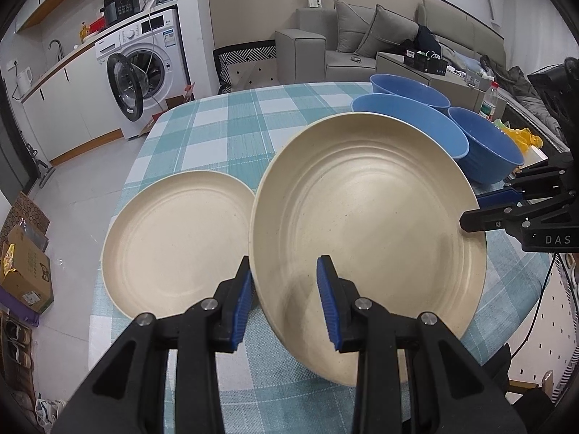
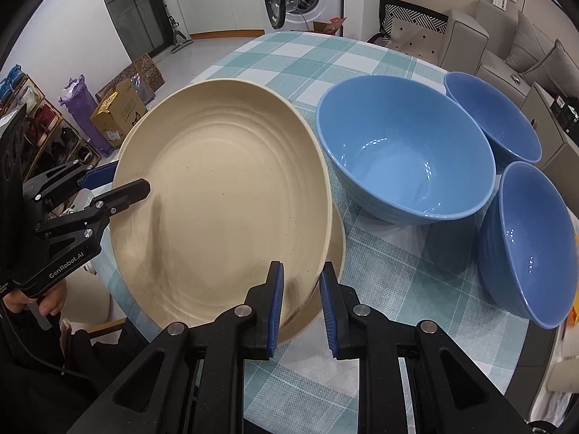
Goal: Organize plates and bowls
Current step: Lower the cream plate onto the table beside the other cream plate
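Left wrist view: the left gripper (image 1: 286, 296) has its jaws clamped on the near rim of a raised cream plate (image 1: 365, 224), tilted above the checked bench (image 1: 224, 119). On that plate's far rim, the right gripper (image 2: 300, 300) pinches with jaws nearly together. A second cream plate (image 1: 173, 246) lies flat just left of the raised plate. Three blue bowls (image 2: 405, 152) sit just right of it.

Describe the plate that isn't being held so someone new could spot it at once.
On the teal-checked table, opposite the blue bowls, a cream plate lies flat on the cloth. The lifted plate beside it is tilted and gripped by the left tool and right tool.
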A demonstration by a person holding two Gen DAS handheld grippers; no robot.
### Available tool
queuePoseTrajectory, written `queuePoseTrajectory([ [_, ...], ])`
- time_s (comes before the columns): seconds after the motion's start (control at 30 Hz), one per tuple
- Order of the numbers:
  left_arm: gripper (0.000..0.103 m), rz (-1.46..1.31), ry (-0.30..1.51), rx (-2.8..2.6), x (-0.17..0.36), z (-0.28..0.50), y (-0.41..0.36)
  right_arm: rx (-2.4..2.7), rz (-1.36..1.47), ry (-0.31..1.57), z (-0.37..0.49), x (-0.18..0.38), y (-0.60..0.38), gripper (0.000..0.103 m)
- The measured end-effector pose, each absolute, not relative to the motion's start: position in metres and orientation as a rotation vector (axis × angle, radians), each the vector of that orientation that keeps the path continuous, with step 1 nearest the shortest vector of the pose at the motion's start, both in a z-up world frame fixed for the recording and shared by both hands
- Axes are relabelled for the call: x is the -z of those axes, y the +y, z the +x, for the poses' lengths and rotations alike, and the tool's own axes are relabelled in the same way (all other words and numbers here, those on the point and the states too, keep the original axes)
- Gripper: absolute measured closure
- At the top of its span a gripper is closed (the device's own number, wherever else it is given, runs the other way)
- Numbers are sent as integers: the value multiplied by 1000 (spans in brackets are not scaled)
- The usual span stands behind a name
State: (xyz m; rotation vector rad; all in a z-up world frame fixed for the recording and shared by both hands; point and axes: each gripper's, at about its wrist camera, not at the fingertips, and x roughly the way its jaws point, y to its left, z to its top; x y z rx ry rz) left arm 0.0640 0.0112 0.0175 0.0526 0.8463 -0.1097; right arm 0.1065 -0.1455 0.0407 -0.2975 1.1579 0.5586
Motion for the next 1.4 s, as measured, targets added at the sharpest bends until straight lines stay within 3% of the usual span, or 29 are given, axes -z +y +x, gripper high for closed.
queuePoseTrajectory([
  [1.4,70,116,916,93,14,82,-3,-531,-294,1216,125,-3,-145,82],
])
